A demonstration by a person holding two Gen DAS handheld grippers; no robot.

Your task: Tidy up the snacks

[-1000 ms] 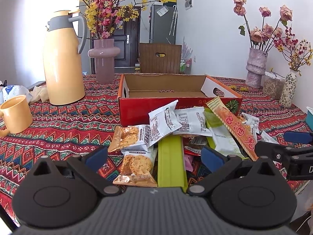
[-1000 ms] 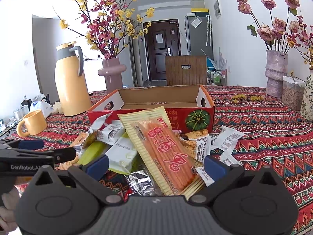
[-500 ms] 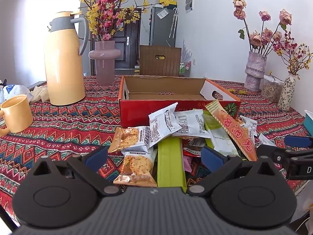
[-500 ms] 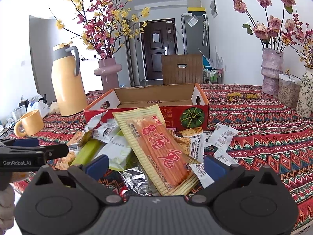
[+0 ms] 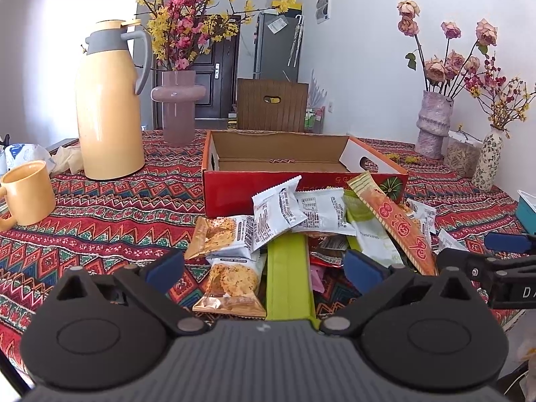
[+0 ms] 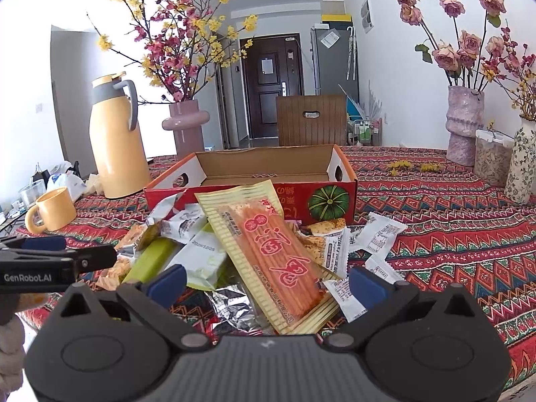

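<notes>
A pile of snack packets lies on the patterned tablecloth in front of an open red cardboard box [image 5: 268,194] [image 6: 301,201], whose visible inside is bare. The pile holds a long orange packet [image 6: 278,254] [image 5: 398,227], a green bar [image 5: 288,278] [image 6: 150,261], white packets [image 5: 278,211] and biscuit packets [image 5: 231,284]. My left gripper [image 5: 264,268] is open and empty above the near left of the pile. My right gripper [image 6: 268,283] is open and empty above the orange packet.
A yellow thermos [image 5: 107,107] and yellow mug [image 5: 28,194] stand at the left. A pink vase of blossoms [image 5: 177,107] is behind. Rose vases [image 5: 433,124] and a patterned vase [image 5: 487,160] stand at the right. A brown chair [image 5: 271,104] is beyond the table.
Both grippers have drawn back and risen slightly, so the pile and box look a little farther away. Both stay open. The snacks have not moved.
</notes>
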